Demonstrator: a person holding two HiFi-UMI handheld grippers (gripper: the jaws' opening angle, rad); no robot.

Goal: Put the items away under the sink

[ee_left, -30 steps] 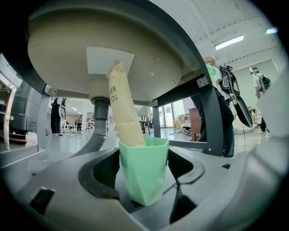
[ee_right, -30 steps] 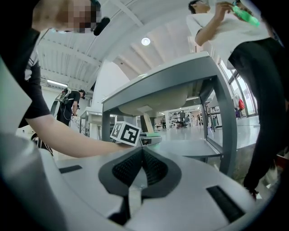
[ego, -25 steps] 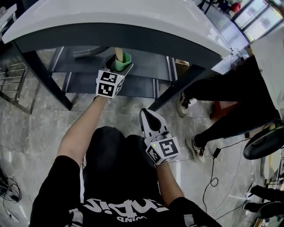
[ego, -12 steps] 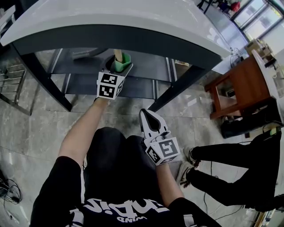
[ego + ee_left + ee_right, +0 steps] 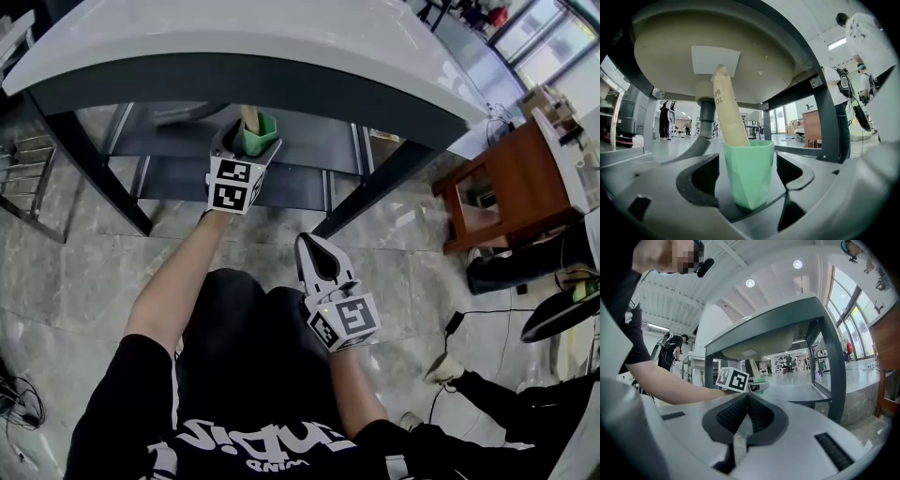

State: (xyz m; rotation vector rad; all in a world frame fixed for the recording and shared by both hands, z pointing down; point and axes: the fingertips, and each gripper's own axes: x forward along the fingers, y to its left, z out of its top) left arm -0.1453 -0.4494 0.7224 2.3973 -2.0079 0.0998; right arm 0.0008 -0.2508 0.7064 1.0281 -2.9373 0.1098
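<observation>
Person's in a black short-sleeved T-shirt [image 5: 131,394] with white lettering [image 5: 253,439] at bottom centre, plus black pants [image 5: 234,319]. Left gripper [image 5: 246,139] and right gripper [image 5: 315,242] are pale grey plastic shells with black ribbed pads [image 5: 729,416] - each with a white cube [image 5: 343,317] of black square markers.

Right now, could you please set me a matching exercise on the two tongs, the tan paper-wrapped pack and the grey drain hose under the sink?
Things:
1. left tongs
2. right tongs
3. tan paper-wrapped pack
4. grey ribbed drain hose

States or places:
A. closed together with nothing between them
B. leaning inside the cup, sticking out of its top
C. gripping the pale green faceted plastic cup
D. running down from the underside of the basin

Pairs: 1-C, 2-A, 3-B, 4-D
</observation>
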